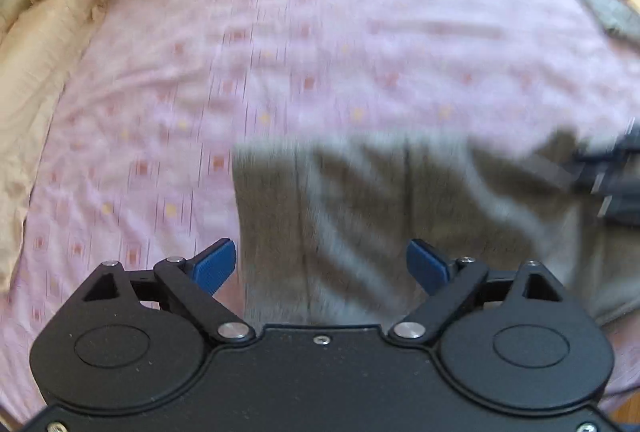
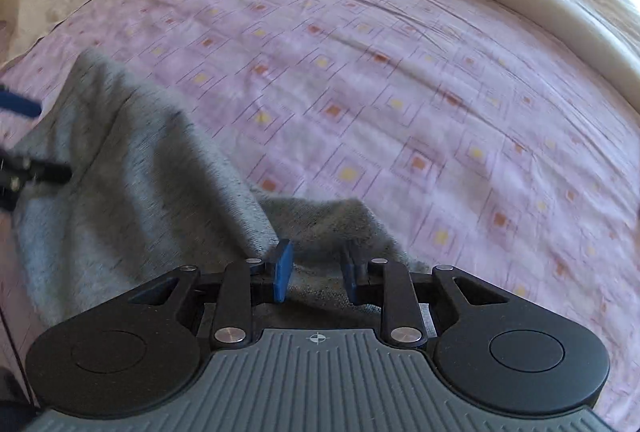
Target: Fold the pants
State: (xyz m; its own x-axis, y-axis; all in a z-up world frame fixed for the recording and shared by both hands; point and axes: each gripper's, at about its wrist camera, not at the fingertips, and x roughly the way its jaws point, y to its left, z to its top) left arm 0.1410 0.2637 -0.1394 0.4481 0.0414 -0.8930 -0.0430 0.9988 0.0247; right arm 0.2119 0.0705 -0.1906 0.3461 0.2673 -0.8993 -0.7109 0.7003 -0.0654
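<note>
Both my grippers stand released over the pants lying on the bed, left spread wide, right parted around a fold; soft, light, floppy knit, so I'd pinch the far hem corners.

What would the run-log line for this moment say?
stage: mid-fold | grey pants lying on pink patterned bedsheet | left claw: open above pants | right claw: part open, fabric between pads, no grip

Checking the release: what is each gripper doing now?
Left gripper: open, holding nothing, above the grey pants.
Right gripper: open, pants between its pads, not pinched.
</note>
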